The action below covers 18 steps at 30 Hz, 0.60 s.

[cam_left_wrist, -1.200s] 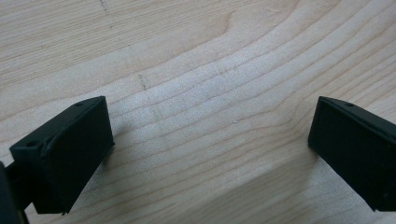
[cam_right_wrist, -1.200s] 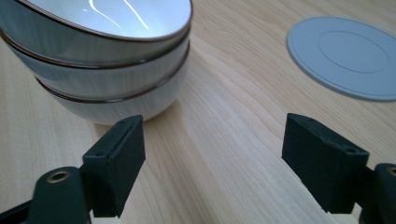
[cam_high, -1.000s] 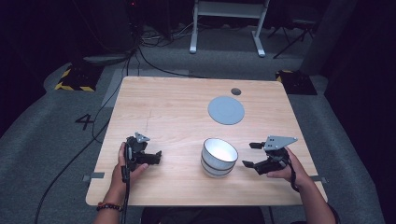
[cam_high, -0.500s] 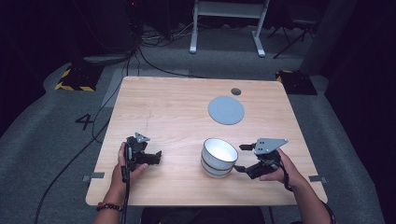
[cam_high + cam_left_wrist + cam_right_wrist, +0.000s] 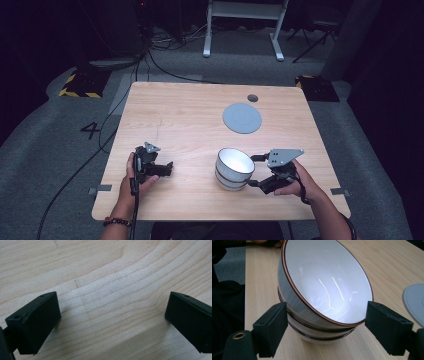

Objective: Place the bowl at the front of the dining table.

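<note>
Closer now: my right gripper (image 5: 254,171) has slid up to the stacked white brown-rimmed ceramic bowls (image 5: 234,168).
Its jaws gape wide either side, gripping nothing; my left gripper (image 5: 167,169) rests wide open on the pale wooden worktop (image 5: 190,115).

Stacked bowls (image 5: 322,302): three counted by rims. Grey disc (image 5: 242,118): one. Grippers: two. Table (image 5: 190,115): one.

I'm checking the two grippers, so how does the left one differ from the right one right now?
The left gripper points at bare table, with nothing between its jaws; the right gripper has its jaws on either side of the stacked bowls. The left gripper sits well away from the bowls; the right gripper is right beside them. Both are open, and each is held in a hand near the table's front edge.
</note>
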Each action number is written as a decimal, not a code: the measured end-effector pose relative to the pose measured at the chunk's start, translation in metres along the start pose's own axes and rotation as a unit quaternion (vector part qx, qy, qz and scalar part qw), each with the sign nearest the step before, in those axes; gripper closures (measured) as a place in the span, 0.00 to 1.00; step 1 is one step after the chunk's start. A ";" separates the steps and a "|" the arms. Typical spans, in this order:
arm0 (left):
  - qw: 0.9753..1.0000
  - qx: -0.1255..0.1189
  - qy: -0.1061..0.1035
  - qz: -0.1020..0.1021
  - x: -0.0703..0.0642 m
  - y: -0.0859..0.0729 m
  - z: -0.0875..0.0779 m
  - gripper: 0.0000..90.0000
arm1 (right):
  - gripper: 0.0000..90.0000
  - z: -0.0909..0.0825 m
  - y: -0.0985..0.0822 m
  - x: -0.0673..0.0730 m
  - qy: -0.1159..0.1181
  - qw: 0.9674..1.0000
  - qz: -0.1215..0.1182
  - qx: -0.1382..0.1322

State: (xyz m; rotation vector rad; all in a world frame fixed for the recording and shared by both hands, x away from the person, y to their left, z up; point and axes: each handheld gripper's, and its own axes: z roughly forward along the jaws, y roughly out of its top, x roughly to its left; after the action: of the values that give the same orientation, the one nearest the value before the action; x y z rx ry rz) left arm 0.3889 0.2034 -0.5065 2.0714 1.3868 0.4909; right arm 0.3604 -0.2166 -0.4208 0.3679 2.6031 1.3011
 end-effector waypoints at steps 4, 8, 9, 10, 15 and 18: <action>1.000 0.000 0.000 0.000 0.000 0.000 0.000 0.00 | 0.22 -0.001 0.002 0.000 0.003 1.000 -0.001 -0.001; 1.000 0.000 0.000 0.000 0.000 0.000 0.000 0.00 | 0.23 0.000 0.006 0.003 0.008 1.000 -0.003 -0.008; 1.000 0.000 0.000 0.000 0.000 0.000 0.000 0.00 | 0.23 0.000 0.007 0.003 0.013 1.000 -0.005 -0.011; 1.000 0.000 0.000 0.000 0.000 0.000 0.000 0.00 | 0.23 0.001 0.009 0.004 0.014 1.000 -0.006 -0.010; 1.000 0.001 0.000 0.001 0.000 0.000 0.000 0.00 | 0.24 0.008 0.014 0.006 0.029 1.000 -0.008 -0.005; 1.000 0.000 0.000 0.000 0.000 0.000 0.000 0.00 | 0.24 0.013 0.016 0.007 0.039 0.999 -0.012 -0.003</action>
State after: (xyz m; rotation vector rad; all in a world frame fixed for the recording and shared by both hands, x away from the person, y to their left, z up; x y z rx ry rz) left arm 0.3889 0.2034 -0.5065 2.0708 1.3876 0.4906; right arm 0.3596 -0.1957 -0.4162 0.2893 2.6585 1.3411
